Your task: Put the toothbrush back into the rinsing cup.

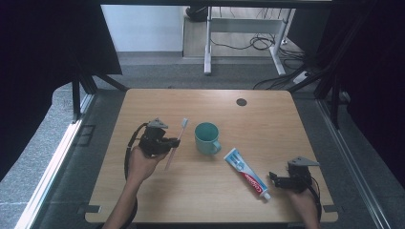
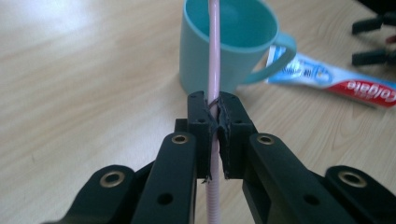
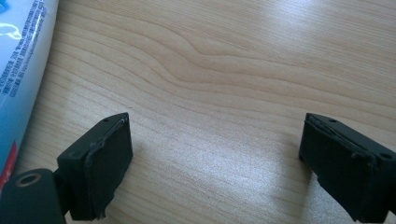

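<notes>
A pink toothbrush (image 1: 175,143) is held off the table by my left gripper (image 1: 168,144), which is shut on its handle (image 2: 214,84); its head points away from me, just left of the teal mug (image 1: 207,138). In the left gripper view the mug (image 2: 233,46) stands right behind the handle. A toothpaste tube (image 1: 246,172) lies flat to the right of the mug. My right gripper (image 1: 273,179) rests near the table's front right, beside the tube's cap end, open, with bare wood between its pads (image 3: 109,163). The tube (image 3: 18,70) shows at that view's left edge.
The wooden table (image 1: 157,191) has a small dark round cap (image 1: 241,102) near its far edge. Beyond it stand a white desk frame (image 1: 208,43) and loose cables on the floor. Black drapes flank both sides.
</notes>
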`<state>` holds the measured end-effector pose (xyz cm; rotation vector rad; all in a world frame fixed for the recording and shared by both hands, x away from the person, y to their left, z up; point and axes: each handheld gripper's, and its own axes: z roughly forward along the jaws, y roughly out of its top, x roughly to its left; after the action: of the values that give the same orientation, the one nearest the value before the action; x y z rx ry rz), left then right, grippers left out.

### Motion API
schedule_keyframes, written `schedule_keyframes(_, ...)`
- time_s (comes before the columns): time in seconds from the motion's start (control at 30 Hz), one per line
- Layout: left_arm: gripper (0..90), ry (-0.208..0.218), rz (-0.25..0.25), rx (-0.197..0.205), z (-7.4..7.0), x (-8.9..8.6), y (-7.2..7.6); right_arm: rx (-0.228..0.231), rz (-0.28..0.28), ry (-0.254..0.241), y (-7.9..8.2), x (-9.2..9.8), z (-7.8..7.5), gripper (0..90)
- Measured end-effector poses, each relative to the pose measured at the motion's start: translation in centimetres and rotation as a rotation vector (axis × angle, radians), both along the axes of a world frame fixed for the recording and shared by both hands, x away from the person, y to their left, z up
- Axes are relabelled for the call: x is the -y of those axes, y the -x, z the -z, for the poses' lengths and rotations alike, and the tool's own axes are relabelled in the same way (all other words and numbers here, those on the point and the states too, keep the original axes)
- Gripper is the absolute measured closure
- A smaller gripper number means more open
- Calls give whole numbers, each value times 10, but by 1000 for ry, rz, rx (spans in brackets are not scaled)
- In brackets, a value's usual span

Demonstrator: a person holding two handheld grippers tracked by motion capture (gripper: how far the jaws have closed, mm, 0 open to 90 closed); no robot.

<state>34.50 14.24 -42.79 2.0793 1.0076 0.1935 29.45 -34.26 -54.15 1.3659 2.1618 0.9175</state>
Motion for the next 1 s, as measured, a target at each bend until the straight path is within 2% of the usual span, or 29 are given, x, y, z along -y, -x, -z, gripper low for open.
schedule_keyframes(0.03, 848, 0, 0, 0, 0, 0, 0, 0, 0, 0, 0, 0, 0, 93)
schedule_keyframes(0.07, 848, 11, -6, 26, -2, 1, -1, 0, 0, 0, 0, 0, 0, 93)
schedule_keyframes(0.23, 848, 28, -1, 80, -9, 7, -3, 0, 0, -1, 0, 0, 0, 93)
schedule_keyframes(0.27, 848, 28, -1, 80, -9, 7, -3, 0, 0, -1, 0, 0, 0, 93)
schedule_keyframes(0.33, 848, 29, -5, 117, -14, 10, -4, -2, 1, -2, 0, 0, 0, 93)
schedule_keyframes(0.4, 848, 43, -6, 135, -17, 12, -6, -1, 1, -1, 0, 0, 0, 93)
schedule_keyframes(0.57, 847, 59, -6, 169, -20, 18, -10, 1, 0, 0, 0, 0, 0, 93)
schedule_keyframes(0.9, 848, 142, -25, 226, -25, 26, -20, -2, -5, -1, 0, 0, 0, 93)
schedule_keyframes(1.0, 848, 155, -34, 238, -27, 29, -23, -2, -7, -1, -1, 0, 0, 93)
